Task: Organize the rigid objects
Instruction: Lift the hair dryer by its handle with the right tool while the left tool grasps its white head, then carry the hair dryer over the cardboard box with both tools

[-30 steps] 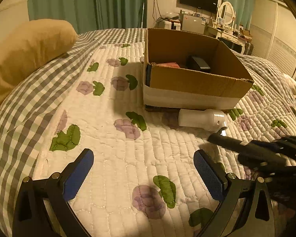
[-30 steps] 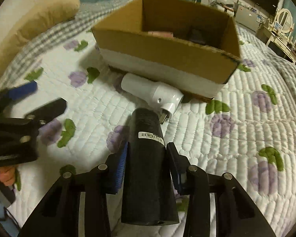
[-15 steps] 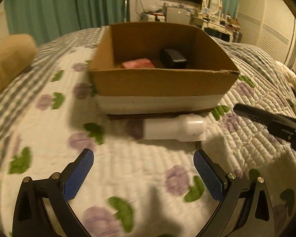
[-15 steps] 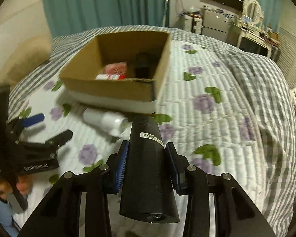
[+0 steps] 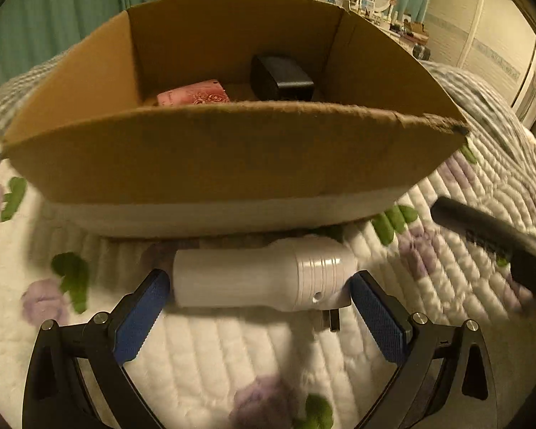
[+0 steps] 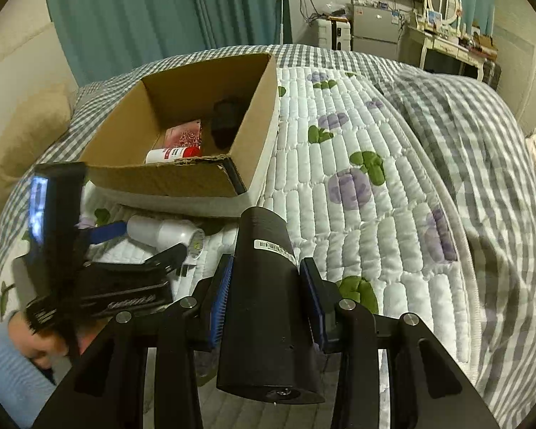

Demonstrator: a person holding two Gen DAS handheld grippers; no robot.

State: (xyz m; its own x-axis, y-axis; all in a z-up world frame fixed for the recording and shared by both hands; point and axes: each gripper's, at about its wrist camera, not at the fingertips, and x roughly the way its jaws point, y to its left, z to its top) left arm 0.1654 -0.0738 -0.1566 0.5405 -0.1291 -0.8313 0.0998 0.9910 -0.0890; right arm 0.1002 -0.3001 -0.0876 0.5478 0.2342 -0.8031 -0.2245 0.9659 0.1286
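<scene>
A white cylindrical device (image 5: 264, 279) lies on the quilt in front of a cardboard box (image 5: 214, 150). My left gripper (image 5: 261, 307) is open, one blue pad at each end of the white device. My right gripper (image 6: 269, 296) is shut on a black cylinder (image 6: 268, 304), held above the quilt right of the box (image 6: 182, 175); the cylinder shows at the right in the left wrist view (image 5: 496, 239). In the box lie a pink packet (image 5: 193, 97), a black block (image 5: 280, 77) and a red-and-white can (image 6: 173, 153). The white device also shows in the right wrist view (image 6: 164, 234).
The box sits on a white flowered quilt (image 6: 357, 186) over a grey checked bedspread (image 6: 482, 164). A tan pillow (image 6: 25, 136) lies at the left. Teal curtains, a desk with a mirror and a wall TV stand beyond the bed.
My left gripper has moved forward and down until its open pads flank the white device. My right gripper has lifted the black cylinder and swung it right of the box.
</scene>
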